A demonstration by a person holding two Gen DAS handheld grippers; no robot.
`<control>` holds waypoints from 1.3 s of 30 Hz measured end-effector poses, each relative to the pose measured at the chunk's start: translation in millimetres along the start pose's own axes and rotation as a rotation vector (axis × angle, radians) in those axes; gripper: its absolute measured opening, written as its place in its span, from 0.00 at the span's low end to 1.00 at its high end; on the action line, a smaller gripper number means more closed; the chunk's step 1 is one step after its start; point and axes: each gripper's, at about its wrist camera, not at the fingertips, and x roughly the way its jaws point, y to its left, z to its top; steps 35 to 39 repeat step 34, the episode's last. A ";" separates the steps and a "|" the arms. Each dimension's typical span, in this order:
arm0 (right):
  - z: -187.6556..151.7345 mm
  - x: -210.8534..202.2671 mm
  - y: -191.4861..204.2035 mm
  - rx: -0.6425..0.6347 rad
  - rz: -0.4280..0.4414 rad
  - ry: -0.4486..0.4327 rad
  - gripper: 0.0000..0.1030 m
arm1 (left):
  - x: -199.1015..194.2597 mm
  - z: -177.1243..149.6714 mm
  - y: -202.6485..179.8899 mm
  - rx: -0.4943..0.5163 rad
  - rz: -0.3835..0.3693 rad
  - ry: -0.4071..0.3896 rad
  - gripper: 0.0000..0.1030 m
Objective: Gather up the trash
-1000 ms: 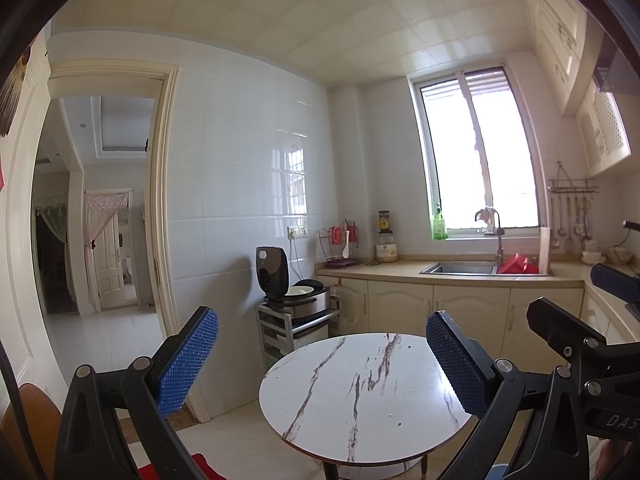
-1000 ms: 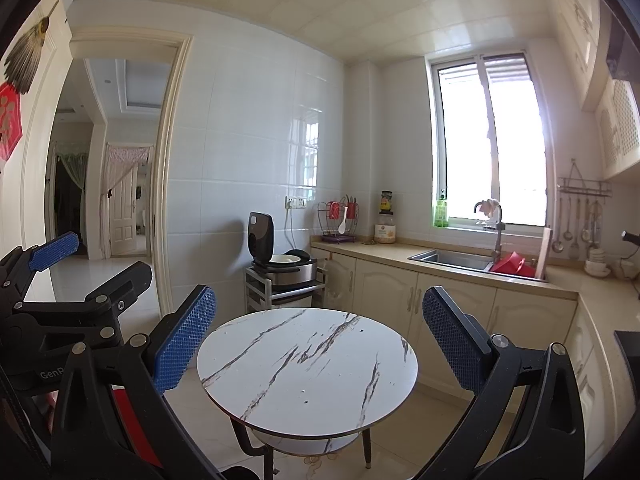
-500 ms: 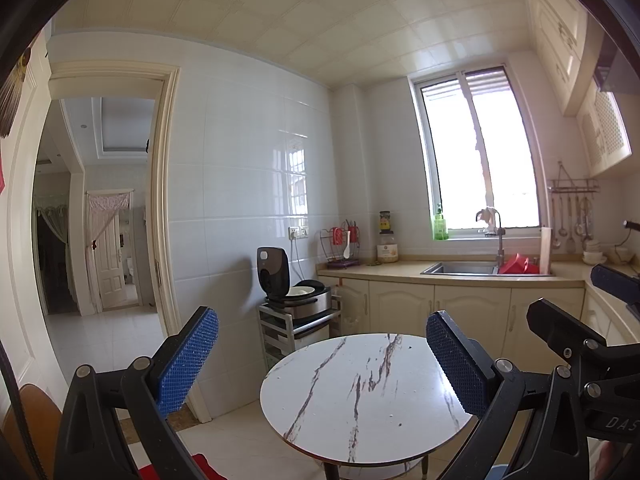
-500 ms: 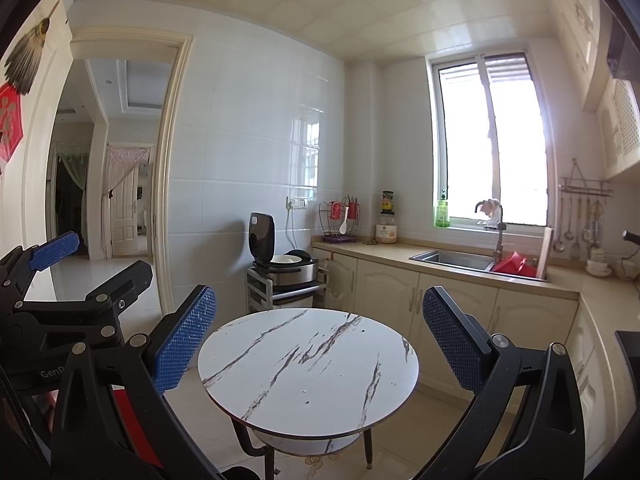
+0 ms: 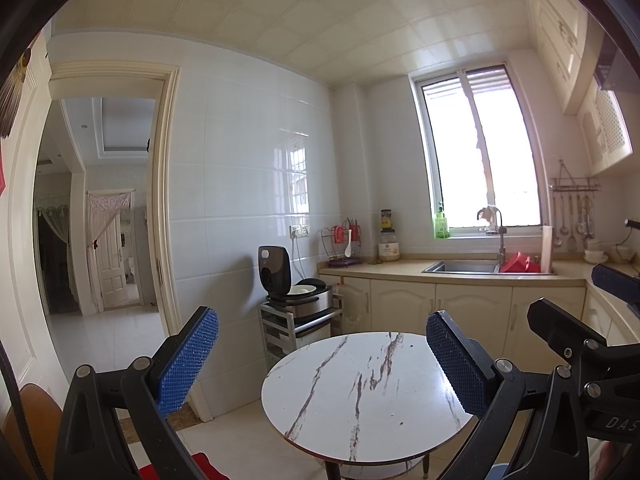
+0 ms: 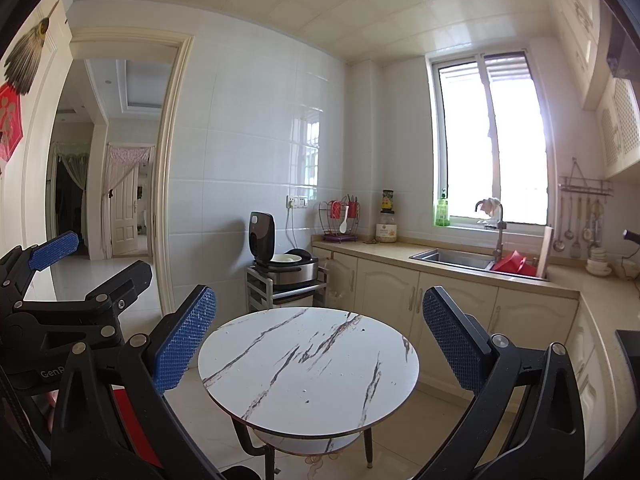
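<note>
A round white table [image 5: 360,392] with dark marble veins stands just ahead of both grippers; it also fills the lower middle of the right wrist view as the table [image 6: 308,364]. Only a few tiny dark specks [image 6: 307,402] lie on its top, and I see no distinct piece of trash. My left gripper [image 5: 322,360] is open, its blue pads [image 5: 188,360] wide apart and holding nothing. My right gripper [image 6: 320,336] is open and empty too. The left gripper [image 6: 96,260] shows at the left edge of the right wrist view, beside the right one.
A rice cooker [image 5: 296,292] with its lid up sits on a metal cart against the tiled wall. A counter with a sink [image 5: 460,267] and cabinets runs under the window. An open doorway [image 5: 104,240] is at left. A wooden chair back [image 5: 32,420] is at lower left.
</note>
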 end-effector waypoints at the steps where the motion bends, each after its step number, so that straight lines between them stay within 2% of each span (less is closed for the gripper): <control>1: 0.1 0.1 -0.3 0.000 0.001 0.001 1.00 | 0.3 0.2 0.4 0.001 0.000 -0.001 0.99; 24: -2.8 1.4 -0.2 0.001 0.002 0.006 1.00 | 7.9 0.9 6.1 0.000 -0.009 0.007 0.99; 39: -16.2 15.3 5.3 0.006 0.008 0.044 1.00 | 24.1 -1.3 10.5 0.000 -0.011 0.049 0.99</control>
